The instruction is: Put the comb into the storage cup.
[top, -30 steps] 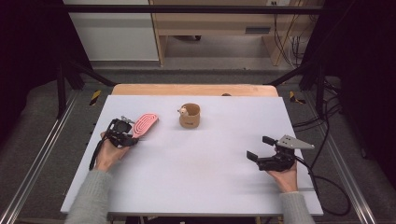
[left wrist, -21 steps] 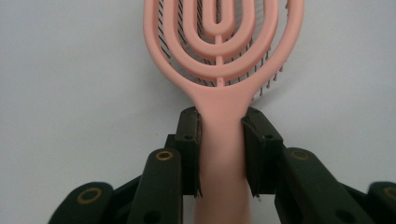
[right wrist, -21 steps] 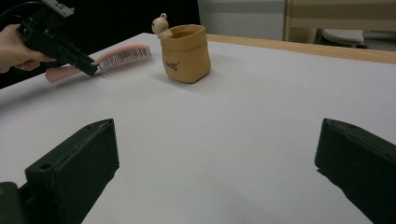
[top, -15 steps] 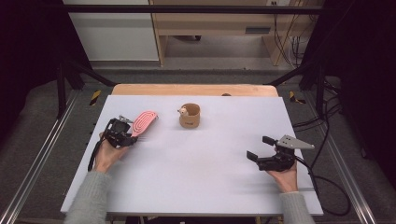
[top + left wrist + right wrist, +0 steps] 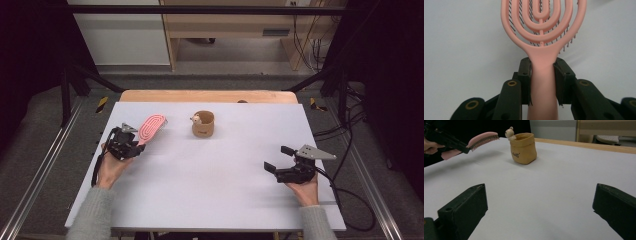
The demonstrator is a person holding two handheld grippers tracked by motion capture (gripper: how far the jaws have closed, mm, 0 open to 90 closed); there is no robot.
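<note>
The white table (image 5: 210, 195) is taking most of the high view, with a wooden strip along its far edge. Near the far middle of the table, a small tan fabric pouch (image 5: 203, 125) is standing upright, and a little toy figure (image 5: 509, 133) is peeking over its rim on the side toward the brush.

On the person's left side, the left gripper (image 5: 131, 145) is holding a pink hairbrush (image 5: 151, 128). In the left gripper view, the two black jaws are pressing on both sides of the brush handle (image 5: 543, 85), so the gripper is closed on it. The brush head, with its pink loops and dark bristles, is pointing away from the hand. In the right gripper view the hairbrush (image 5: 483, 138) is hanging above the table surface with its bristles facing down, and it is not touching the table. It is staying to the left of the pouch, near it but apart from it.

On the person's right side, the right gripper (image 5: 277, 159) is resting low near the table, well apart from the pouch. Its jaws are standing wide open, and only bare table is lying between them.
</note>
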